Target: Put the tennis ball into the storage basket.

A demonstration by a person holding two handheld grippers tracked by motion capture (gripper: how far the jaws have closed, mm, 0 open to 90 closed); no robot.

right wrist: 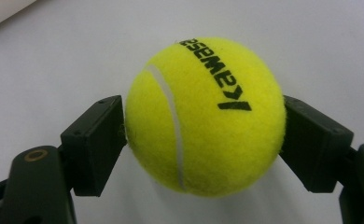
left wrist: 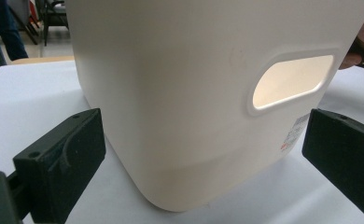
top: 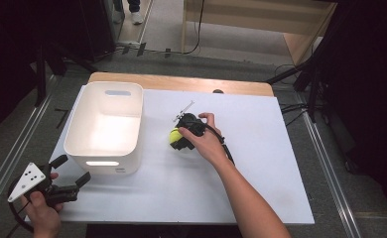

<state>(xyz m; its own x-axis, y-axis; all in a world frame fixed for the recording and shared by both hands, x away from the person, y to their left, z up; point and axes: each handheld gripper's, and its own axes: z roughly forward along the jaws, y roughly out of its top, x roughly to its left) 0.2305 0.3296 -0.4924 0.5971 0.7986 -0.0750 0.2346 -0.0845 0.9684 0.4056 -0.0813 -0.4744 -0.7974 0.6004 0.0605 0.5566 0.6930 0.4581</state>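
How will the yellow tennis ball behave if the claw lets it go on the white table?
The tennis ball is round, so it would probably roll on the flat white table. Its fuzzy felt likely keeps it from slipping between the pads of the right claw. It looks light and not fragile.

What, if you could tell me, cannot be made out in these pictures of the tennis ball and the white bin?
- Tennis ball, high view: mostly covered by the right tongs and hand.
- Ball's printed word, right gripper view: runs over the curve, unreadable.
- White bin, left gripper view: rim cut off by the top edge; sticker too small to read.
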